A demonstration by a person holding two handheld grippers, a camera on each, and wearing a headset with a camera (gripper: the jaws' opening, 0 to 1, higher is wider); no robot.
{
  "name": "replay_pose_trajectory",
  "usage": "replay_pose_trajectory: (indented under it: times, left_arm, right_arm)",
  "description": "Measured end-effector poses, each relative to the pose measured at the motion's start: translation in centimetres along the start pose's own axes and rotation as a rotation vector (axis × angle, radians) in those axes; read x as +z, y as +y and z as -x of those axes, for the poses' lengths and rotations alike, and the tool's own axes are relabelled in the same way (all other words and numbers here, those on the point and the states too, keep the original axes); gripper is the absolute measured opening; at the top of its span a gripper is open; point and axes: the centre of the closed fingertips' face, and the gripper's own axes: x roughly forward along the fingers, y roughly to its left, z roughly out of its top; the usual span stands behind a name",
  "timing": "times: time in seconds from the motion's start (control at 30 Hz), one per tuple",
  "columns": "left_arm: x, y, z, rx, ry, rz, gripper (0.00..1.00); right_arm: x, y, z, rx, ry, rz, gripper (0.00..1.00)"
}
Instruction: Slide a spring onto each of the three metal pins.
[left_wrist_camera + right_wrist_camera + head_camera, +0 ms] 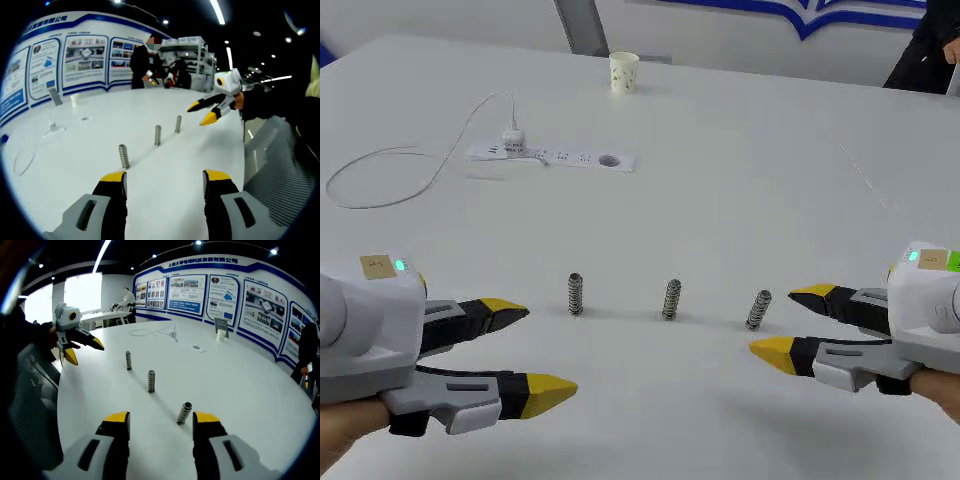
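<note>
At near left, your left claw (550, 348) hovers spread and empty; along the tabletop (720, 180) stand the left spring (575, 294) and middle spring (671, 299), upright, then the right spring (758, 309), leaning, each apparently on its pin; your right claw (771, 320), spread too, sits just beside it; these springs look light and bendy; pinch gently mid-coil.

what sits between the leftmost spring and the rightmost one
The middle spring, standing on the white table with bare surface on either side of it. The head view shows this.
</note>
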Motion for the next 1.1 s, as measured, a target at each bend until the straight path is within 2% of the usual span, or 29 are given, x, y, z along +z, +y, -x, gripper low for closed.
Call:
replay_pose_trajectory:
  times: [1.1]
  left_arm:
    - [-0.8,-0.2,0.7,0.009,0.008,0.015,0.63]
  right_arm:
    - [-1.0,1.3,1.4,0.008,-0.037,-0.013,0.59]
